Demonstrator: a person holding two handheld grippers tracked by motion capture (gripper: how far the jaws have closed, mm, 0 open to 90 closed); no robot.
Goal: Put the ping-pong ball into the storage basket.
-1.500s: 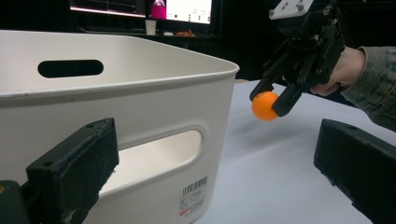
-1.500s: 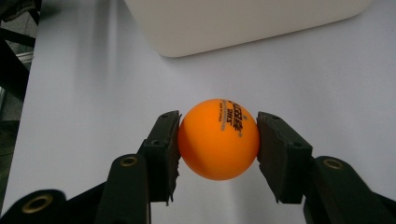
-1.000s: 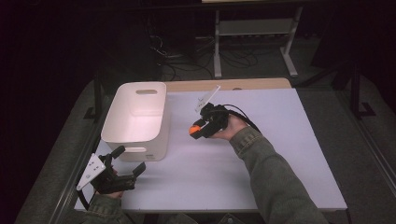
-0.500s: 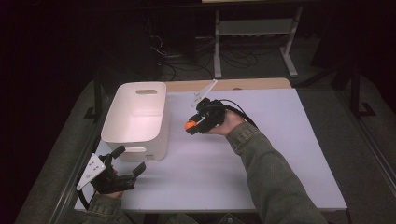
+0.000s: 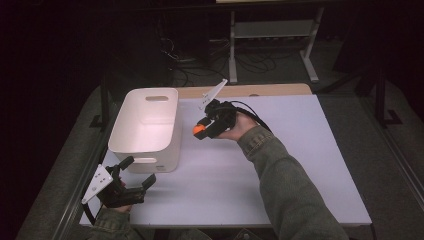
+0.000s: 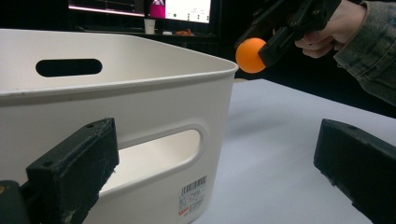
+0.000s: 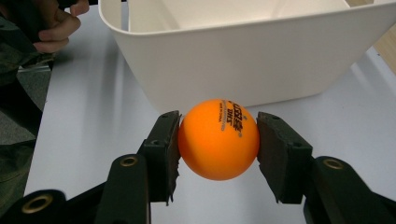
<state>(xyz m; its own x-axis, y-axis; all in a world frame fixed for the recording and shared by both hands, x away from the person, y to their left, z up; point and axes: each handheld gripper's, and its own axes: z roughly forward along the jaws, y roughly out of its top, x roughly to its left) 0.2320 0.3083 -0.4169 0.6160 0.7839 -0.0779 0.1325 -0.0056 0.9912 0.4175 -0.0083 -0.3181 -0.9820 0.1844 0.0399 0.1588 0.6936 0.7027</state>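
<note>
Partly jaw-covered, orange ball [image 7: 218, 138] sits clamped in right gripper [image 7: 218, 140].

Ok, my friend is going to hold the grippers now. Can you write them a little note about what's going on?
Right gripper: shut on the orange ball, held in the air beside the white bin, not yet over it.
Left gripper: open, holding nothing, low at the bin's near end, by the handle slot.
Bin: sits on the white table, looks empty inside.
Done: ball picked up.
Left: probably carry the ball over the rim and let go.
</note>
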